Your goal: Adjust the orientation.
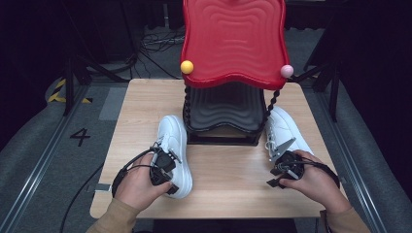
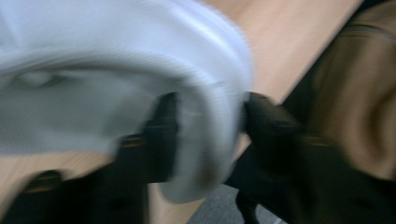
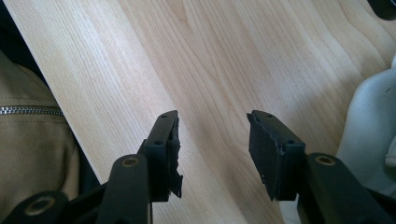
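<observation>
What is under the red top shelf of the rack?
Under the red shelf a black wavy shelf shows, apparently bare in front. Its back part is covered by the red one.

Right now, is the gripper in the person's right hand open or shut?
Open. The right gripper has its two black jaws standing apart over the bare wooden table, nothing between them.

Table brightly lit against dark surroundings; left gripper view heavily motion-blurred.
</observation>
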Demonstrator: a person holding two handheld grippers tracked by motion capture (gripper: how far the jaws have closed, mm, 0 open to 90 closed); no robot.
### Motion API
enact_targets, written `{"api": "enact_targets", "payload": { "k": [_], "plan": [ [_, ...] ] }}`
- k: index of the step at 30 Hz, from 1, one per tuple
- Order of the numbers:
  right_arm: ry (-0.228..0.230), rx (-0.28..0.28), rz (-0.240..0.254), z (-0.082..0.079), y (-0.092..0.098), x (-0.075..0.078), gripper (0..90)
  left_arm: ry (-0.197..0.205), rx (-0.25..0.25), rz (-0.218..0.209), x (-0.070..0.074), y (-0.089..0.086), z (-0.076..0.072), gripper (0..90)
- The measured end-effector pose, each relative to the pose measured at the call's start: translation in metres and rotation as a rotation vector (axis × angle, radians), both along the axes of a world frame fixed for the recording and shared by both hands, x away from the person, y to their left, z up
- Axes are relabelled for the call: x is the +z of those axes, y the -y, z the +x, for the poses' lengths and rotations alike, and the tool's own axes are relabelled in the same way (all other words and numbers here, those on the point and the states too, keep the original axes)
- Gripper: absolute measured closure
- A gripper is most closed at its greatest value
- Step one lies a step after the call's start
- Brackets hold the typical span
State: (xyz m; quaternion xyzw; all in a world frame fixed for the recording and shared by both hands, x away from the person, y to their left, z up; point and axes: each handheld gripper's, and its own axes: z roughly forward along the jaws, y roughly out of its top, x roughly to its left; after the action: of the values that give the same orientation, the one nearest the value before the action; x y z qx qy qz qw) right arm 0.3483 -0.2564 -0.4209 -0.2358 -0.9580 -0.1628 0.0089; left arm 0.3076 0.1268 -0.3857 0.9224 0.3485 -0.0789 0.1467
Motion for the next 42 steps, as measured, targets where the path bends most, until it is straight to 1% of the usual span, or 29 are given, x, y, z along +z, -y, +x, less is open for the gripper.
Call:
{"api": "enact_targets", "payload": {
  "k": [1, 2, 3, 5, 7, 8, 11, 12, 13, 14, 15, 16, 17, 19, 20, 22, 23, 27, 28, 30, 31, 33, 35, 36, 37, 38, 42],
  "plan": [
    [0.0, 0.001, 0.001, 0.0, 0.0, 0.0, 53.9, 0.011, -0.002, 0.01, 0.001, 0.001, -0.001, 69.4],
    [0.001, 0.0, -0.001, 0.0, 0.0, 0.0, 54.1, 0.013, 0.004, 0.021, 0.002, 0.003, -0.001, 69.8],
    [0.001, 0.003, -0.002, 0.001, 0.0, -0.001, 54.1, 0.021, -0.001, 0.017, 0.002, 0.004, -0.001, 70.4],
    [-0.002, 0.002, -0.003, 0.001, -0.001, -0.002, 54.1, 0.016, 0.011, 0.01, 0.001, 0.006, 0.0, 70.9],
    [-0.004, 0.008, -0.005, 0.001, -0.001, -0.003, 54.1, 0.043, 0.028, 0.03, 0.002, 0.008, 0.001, 71.0],
    [-0.004, 0.008, -0.004, 0.001, -0.001, -0.003, 54.1, 0.071, 0.055, 0.061, 0.002, 0.01, 0.003, 71.0],
    [-0.004, 0.008, -0.002, 0.0, -0.001, -0.002, 54.1, 0.096, 0.094, 0.091, 0.001, 0.013, 0.009, 71.5],
    [-0.002, 0.011, -0.005, 0.001, -0.001, -0.003, 54.1, 0.108, 0.095, 0.092, 0.0, 0.016, 0.011, 71.6],
    [-0.007, 0.006, -0.005, 0.0, -0.001, -0.003, 54.0, 0.108, 0.089, 0.09, -0.001, 0.02, 0.012, 71.7],
    [-0.008, 0.003, -0.006, 0.0, -0.001, -0.004, 54.0, 0.117, 0.08, 0.083, -0.003, 0.024, 0.015, 71.9],
    [-0.01, 0.001, -0.007, 0.0, -0.001, -0.005, 53.9, 0.109, 0.076, 0.075, -0.005, 0.027, 0.017, 72.3],
    [-0.012, 0.004, -0.008, 0.0, 0.0, -0.005, 53.8, 0.109, 0.076, 0.075, -0.005, 0.027, 0.017, 72.6],
    [-0.01, 0.006, -0.013, 0.0, 0.0, -0.005, 53.8, 0.103, 0.058, 0.058, -0.011, 0.031, 0.023, 72.9],
    [-0.013, 0.002, -0.01, -0.001, 0.0, -0.006, 53.8, 0.08, 0.052, 0.043, -0.016, 0.034, 0.027, 73.8],
    [-0.014, -0.001, -0.009, -0.001, 0.001, -0.006, 53.7, 0.086, 0.052, 0.037, -0.018, 0.034, 0.029, 73.5],
    [-0.013, -0.002, -0.012, -0.001, 0.002, -0.006, 53.7, 0.084, 0.052, 0.04, -0.02, 0.035, 0.031, 73.2],
    [-0.015, -0.008, -0.013, -0.002, 0.003, -0.007, 53.5, 0.073, 0.046, 0.042, -0.022, 0.036, 0.033, 73.0],
    [-0.018, -0.012, -0.011, -0.002, 0.004, -0.007, 53.2, 0.061, 0.048, 0.035, -0.022, 0.034, 0.034, 71.3],
    [-0.018, -0.012, -0.012, -0.003, 0.005, -0.008, 53.2, 0.048, 0.044, 0.036, -0.022, 0.033, 0.034, 71.3],
    [-0.016, -0.012, -0.014, -0.003, 0.006, -0.008, 53.0, 0.031, 0.031, 0.036, -0.025, 0.032, 0.035, 66.9],
    [-0.015, -0.014, -0.013, -0.003, 0.006, -0.007, 52.9, 0.022, 0.031, 0.033, -0.027, 0.032, 0.035, 66.6],
    [-0.016, -0.017, -0.009, -0.003, 0.006, -0.007, 52.9, -0.006, 0.028, 0.044, -0.032, 0.033, 0.035, 66.7],
    [-0.016, -0.014, -0.01, -0.003, 0.006, -0.007, 52.9, -0.014, 0.021, 0.046, -0.037, 0.033, 0.036, 67.5],
    [-0.016, -0.008, -0.013, -0.002, 0.005, -0.007, 52.9, -0.008, 0.022, 0.05, -0.037, 0.033, 0.037, 68.4],
    [-0.017, -0.01, -0.012, -0.002, 0.004, -0.008, 52.9, -0.008, 0.027, 0.044, -0.037, 0.033, 0.037, 70.1],
    [-0.019, -0.007, -0.011, -0.002, 0.004, -0.008, 52.9, -0.008, 0.029, 0.035, -0.037, 0.033, 0.037, 69.9],
    [-0.024, -0.004, -0.017, -0.002, 0.002, -0.01, 52.9, 0.013, 0.032, 0.034, -0.037, 0.035, 0.037, 68.7]
  ]
}}
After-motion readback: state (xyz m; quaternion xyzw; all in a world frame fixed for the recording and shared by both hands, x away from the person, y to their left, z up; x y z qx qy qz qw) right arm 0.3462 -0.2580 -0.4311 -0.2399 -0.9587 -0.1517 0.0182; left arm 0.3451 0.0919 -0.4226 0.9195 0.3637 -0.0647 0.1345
